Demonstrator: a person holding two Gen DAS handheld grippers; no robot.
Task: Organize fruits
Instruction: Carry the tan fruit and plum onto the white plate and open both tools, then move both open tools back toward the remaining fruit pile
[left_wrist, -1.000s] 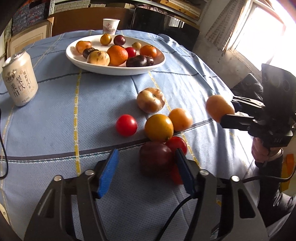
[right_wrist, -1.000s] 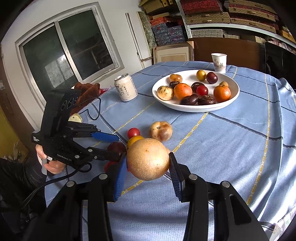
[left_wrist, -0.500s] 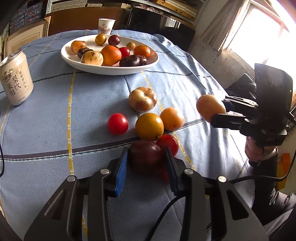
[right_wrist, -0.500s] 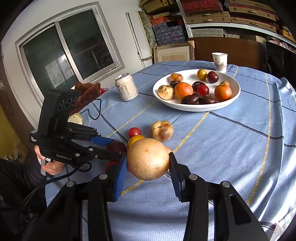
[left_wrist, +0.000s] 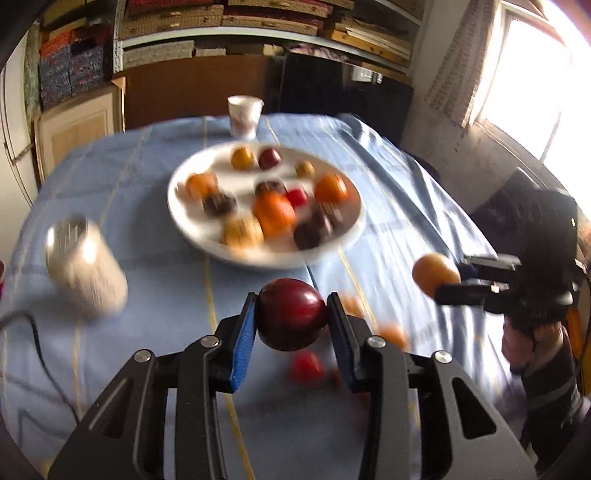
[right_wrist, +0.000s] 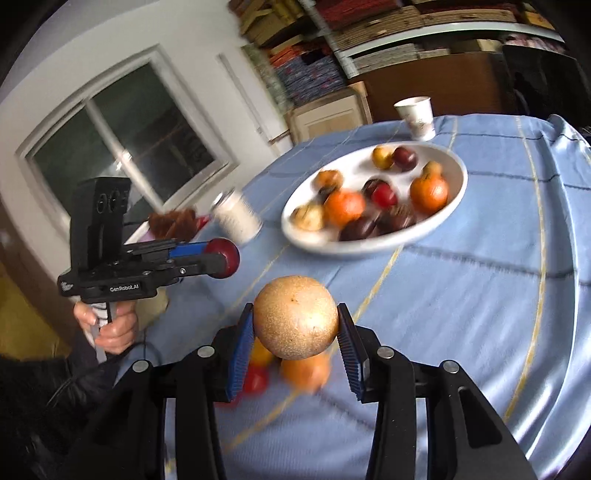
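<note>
Fruits partly sorted: wide white ceramic plate (left_wrist: 354, 236) holds about ten, left gripper (left_wrist: 291, 317) clamps dark red plum (left_wrist: 291, 314), right gripper (right_wrist: 295, 325) clamps speckled tan round pear (right_wrist: 295, 317), several loose pieces (right_wrist: 304, 371) remain near blue-clothed table's (right_wrist: 480, 295) front edge.

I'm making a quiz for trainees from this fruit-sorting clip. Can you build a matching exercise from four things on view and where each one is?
Things:
1. dark red plum
2. tan round pear
3. paper cup
4. drink can

Places:
A. standing beyond the white plate
B. clamped in the right gripper
C. standing left of the plate
D. clamped in the left gripper

Pairs: 1-D, 2-B, 3-A, 4-C
</note>
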